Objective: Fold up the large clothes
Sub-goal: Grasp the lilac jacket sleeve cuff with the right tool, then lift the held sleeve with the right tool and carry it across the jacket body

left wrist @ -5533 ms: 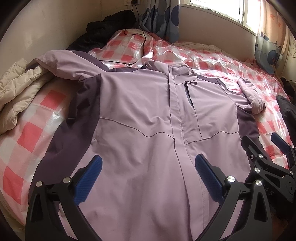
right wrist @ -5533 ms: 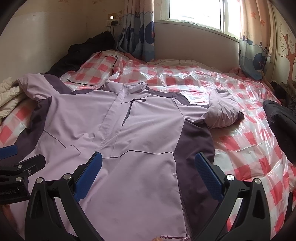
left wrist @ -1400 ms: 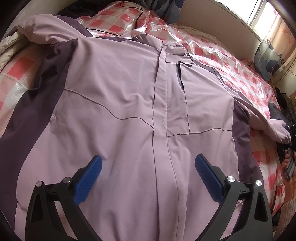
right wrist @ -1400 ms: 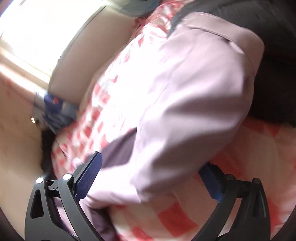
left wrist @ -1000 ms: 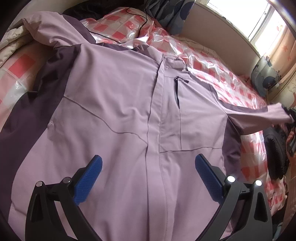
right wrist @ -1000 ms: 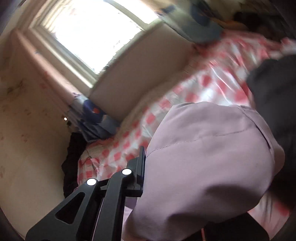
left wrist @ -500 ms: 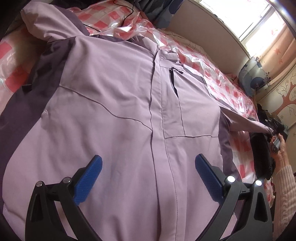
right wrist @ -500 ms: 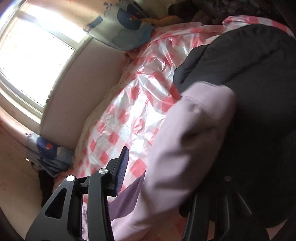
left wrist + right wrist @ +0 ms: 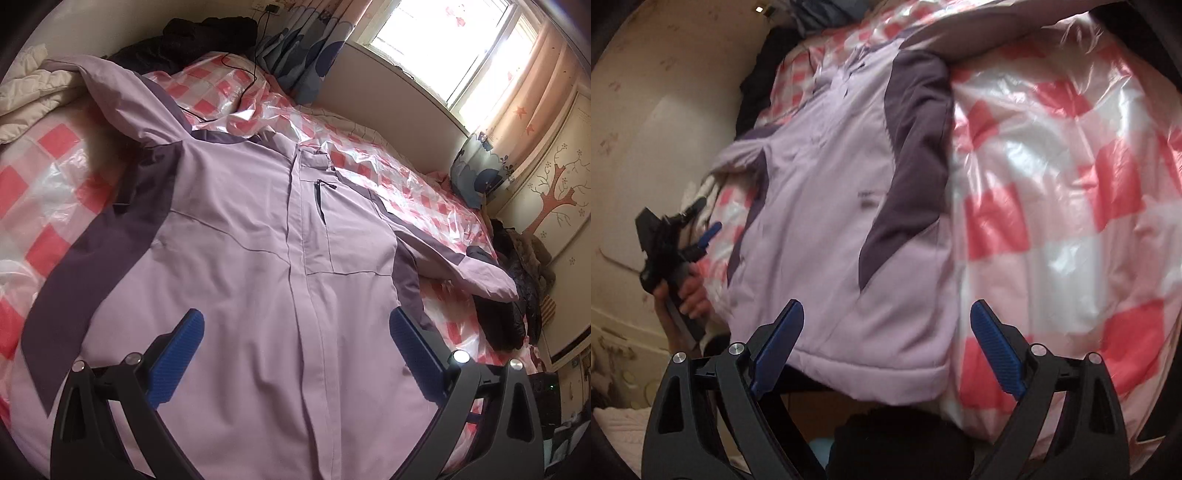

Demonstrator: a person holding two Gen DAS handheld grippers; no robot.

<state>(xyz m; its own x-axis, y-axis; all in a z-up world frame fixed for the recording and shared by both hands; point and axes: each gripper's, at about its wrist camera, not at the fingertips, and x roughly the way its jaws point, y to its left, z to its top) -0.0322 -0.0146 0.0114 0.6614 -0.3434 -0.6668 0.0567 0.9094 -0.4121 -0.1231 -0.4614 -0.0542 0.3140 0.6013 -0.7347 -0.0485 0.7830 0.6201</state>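
On the bed [image 9: 55,155], which is covered with a pink-and-white checked sheet under clear plastic, a lilac jacket [image 9: 236,236] with dark purple side panels lies spread out, front up and zipped. Its collar points toward the far side near the window [image 9: 454,48], and its hem reaches the near edge of the bed. One sleeve [image 9: 122,99] runs up to the far left, onto a cream quilt [image 9: 33,92]. The other sleeve [image 9: 465,266] is stretched out to the right, its cuff resting against a pile of dark clothes [image 9: 506,306] at the right edge of the bed.

The left gripper [image 9: 295,339] hangs above the lower front of the jacket with its blue fingers [image 9: 177,354] spread wide and nothing between them. In the right wrist view it shows small at the far left, held in a hand [image 9: 683,299] beside the left edge of the jacket.

The right gripper [image 9: 886,339] hangs over the near right corner of the hem, where the jacket meets the bare checked sheet. Its fingers [image 9: 993,350] have just been opening and now stand wide apart, with nothing pressed between them. The hem corner [image 9: 916,369] lies below and between them, untouched.

A black cable [image 9: 243,88] trails across the far part of the bed.
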